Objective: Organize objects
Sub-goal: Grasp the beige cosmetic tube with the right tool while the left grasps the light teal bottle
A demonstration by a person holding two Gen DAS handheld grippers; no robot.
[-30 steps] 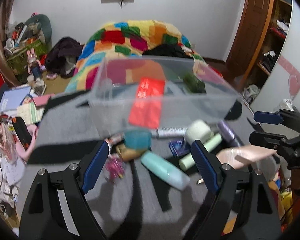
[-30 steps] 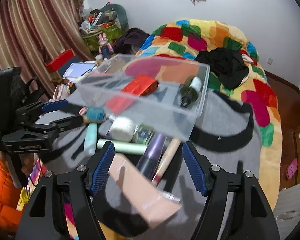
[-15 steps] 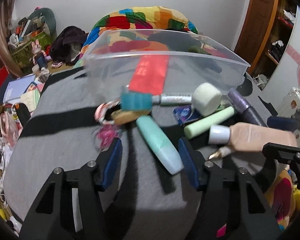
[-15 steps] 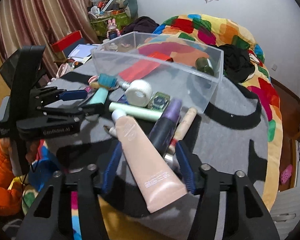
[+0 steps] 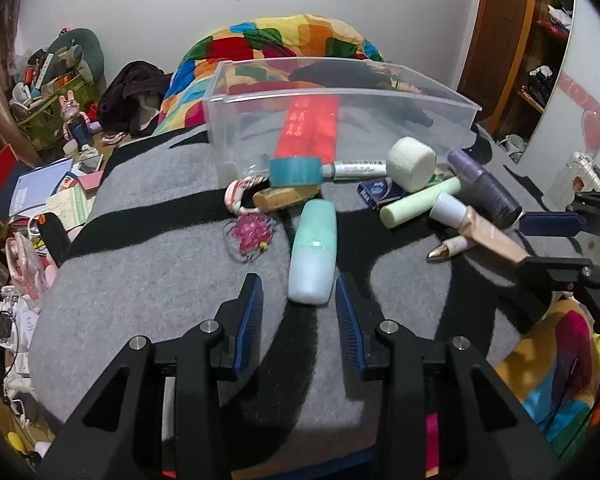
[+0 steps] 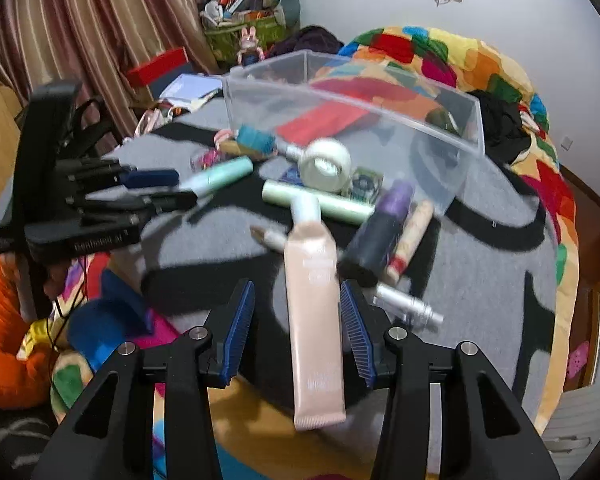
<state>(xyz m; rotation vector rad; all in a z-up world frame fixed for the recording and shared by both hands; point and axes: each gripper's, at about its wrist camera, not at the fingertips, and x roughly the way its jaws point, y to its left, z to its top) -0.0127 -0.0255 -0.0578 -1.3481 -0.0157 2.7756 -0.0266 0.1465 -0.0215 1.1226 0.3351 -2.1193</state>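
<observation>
While both of my tools hang low over the grey and black cloth (image 5: 148,280), neither has anything gripped yet. My left gripper (image 5: 298,312) has just been narrowing its jaws; they stand apart with the near end of the mint tube (image 5: 313,254) just ahead of the gap and no pad pressing on it. My right gripper (image 6: 296,320) has likewise been closing; the beige tube (image 6: 314,312) lies lengthwise between its pads, with daylight visible on both sides, so I judge it released rather than clamped. The approach angle suits both: each tube lies roughly along the fingers' line, so the pads can close across its narrow width. The clear bin (image 5: 380,96) stands at the far edge of the cloth, already holding a red packet (image 5: 310,128) and a dark item I cannot identify. The remaining clutter, including the white tape roll (image 6: 326,164), pale green stick (image 6: 332,206), purple bottle (image 6: 380,236) and teal roll (image 5: 296,170), lies heaped against the bin's near wall, presumably awaiting transfer. The beige tube overhangs the cloth's near edge, a slip risk.
</observation>
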